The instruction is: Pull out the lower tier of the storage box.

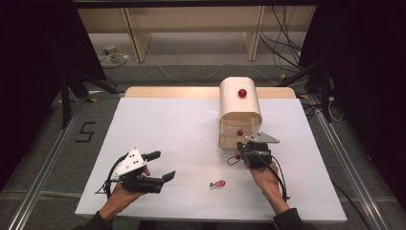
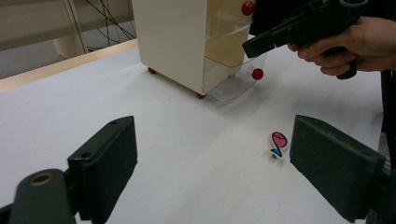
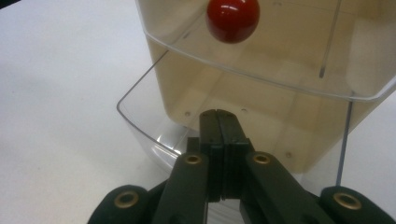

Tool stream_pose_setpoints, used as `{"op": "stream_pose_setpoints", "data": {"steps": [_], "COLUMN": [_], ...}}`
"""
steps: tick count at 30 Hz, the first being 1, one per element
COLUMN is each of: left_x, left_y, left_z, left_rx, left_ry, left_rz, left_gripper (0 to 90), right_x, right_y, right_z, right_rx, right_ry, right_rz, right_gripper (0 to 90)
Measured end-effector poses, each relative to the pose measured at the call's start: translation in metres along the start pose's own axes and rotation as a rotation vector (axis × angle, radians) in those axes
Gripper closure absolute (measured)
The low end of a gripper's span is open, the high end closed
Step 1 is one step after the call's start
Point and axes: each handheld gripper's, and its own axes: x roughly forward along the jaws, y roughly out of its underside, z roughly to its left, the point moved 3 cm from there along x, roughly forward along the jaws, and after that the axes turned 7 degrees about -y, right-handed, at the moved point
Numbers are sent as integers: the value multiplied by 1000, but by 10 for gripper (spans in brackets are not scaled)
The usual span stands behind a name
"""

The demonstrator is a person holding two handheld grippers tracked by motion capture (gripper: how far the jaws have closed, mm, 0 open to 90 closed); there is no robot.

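Left gripper [image 1: 154,166] jaws wide apart, right gripper [image 1: 243,149] jaws pressed together

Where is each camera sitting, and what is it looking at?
High view: above the table, looking down on the cream box, fish sticker, both hands and grippers.
Left gripper view: on the left gripper, its jaws wide apart, facing the box and the right hand.
Right gripper view: on the right gripper, jaws shut, facing the box's clear flap.
All three views show the box.
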Motion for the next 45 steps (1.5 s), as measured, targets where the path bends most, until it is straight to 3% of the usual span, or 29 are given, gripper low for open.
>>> {"op": "stream_pose_setpoints", "data": {"steps": [45], "left_x": [-1], "left_y": [0], "left_z": [1], "left_rx": [3], "left_ry": [-1], "left_rz": [0], "left_gripper": [147], "right_x": [-5], "right_y": [5], "right_z": [6], "right_rx": [7], "right_ry": [-34], "right_rz": [20], "right_gripper": [900]}}
